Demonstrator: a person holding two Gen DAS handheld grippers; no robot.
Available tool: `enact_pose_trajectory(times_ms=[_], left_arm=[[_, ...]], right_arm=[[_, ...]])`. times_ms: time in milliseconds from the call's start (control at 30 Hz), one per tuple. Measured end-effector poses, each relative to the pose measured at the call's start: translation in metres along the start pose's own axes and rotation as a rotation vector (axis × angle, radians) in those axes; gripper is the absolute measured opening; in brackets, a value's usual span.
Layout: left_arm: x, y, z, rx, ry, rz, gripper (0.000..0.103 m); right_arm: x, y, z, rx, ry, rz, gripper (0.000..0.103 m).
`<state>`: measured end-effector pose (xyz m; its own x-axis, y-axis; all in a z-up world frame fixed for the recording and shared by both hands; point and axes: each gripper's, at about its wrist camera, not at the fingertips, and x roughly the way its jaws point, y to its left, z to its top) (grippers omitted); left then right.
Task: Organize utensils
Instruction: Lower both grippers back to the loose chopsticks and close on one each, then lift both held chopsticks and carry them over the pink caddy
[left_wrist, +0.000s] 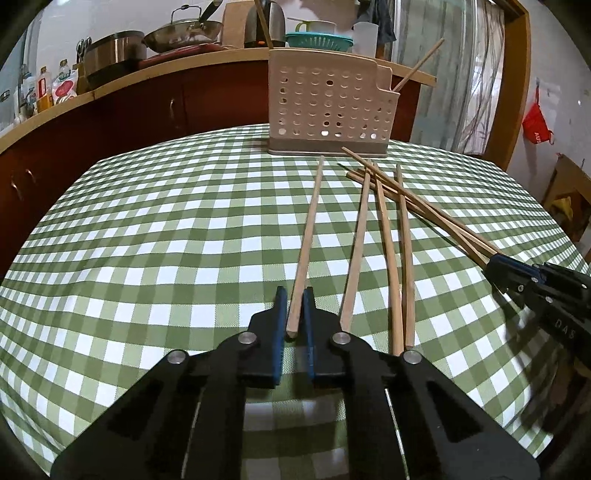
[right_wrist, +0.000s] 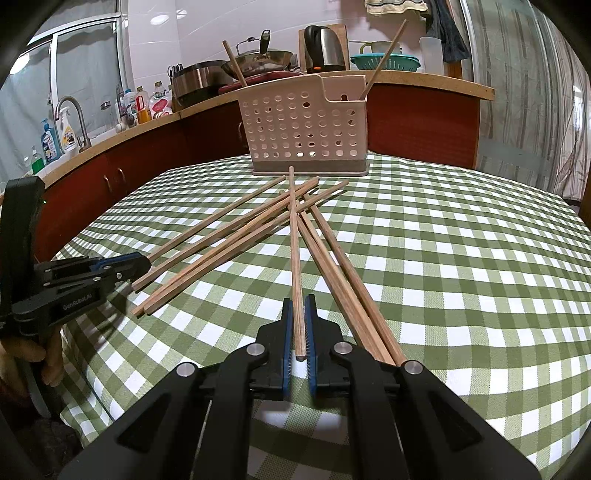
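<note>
Several wooden chopsticks lie on the green checked tablecloth before a beige perforated utensil holder, which also shows in the right wrist view with two chopsticks standing in it. My left gripper is shut on the near end of one chopstick lying apart at the left. My right gripper is shut on the near end of another chopstick that lies over the pile. Each gripper shows in the other's view: the right gripper and the left gripper.
Loose chopsticks lie crossed between the grippers, also in the right wrist view. Behind the table runs a counter with pots, a kettle, bottles and a tap. A glass door is at the right.
</note>
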<state>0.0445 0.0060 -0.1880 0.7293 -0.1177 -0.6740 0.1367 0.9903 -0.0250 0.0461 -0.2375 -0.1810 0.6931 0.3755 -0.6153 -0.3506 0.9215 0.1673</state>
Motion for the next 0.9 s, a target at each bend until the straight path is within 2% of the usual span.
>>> enact_pose_trajectory(times_ms=[300, 567, 900], left_arm=[[-0.013, -0.002, 0.003, 0.021, -0.034, 0.018, 0.007], [-0.04, 0.003, 0.015, 0.003, -0.107, 0.039, 0.007], [-0.084, 0.007, 0.043, -0.006, -0.238, 0.058, 0.007]], right_arm=[[-0.017, 0.001, 0.004, -0.002, -0.058, -0.006, 0.007], [-0.044, 0.002, 0.021, -0.02, -0.145, -0.02, 0.007], [-0.084, 0.002, 0.049, -0.032, -0.261, -0.036, 0.007]])
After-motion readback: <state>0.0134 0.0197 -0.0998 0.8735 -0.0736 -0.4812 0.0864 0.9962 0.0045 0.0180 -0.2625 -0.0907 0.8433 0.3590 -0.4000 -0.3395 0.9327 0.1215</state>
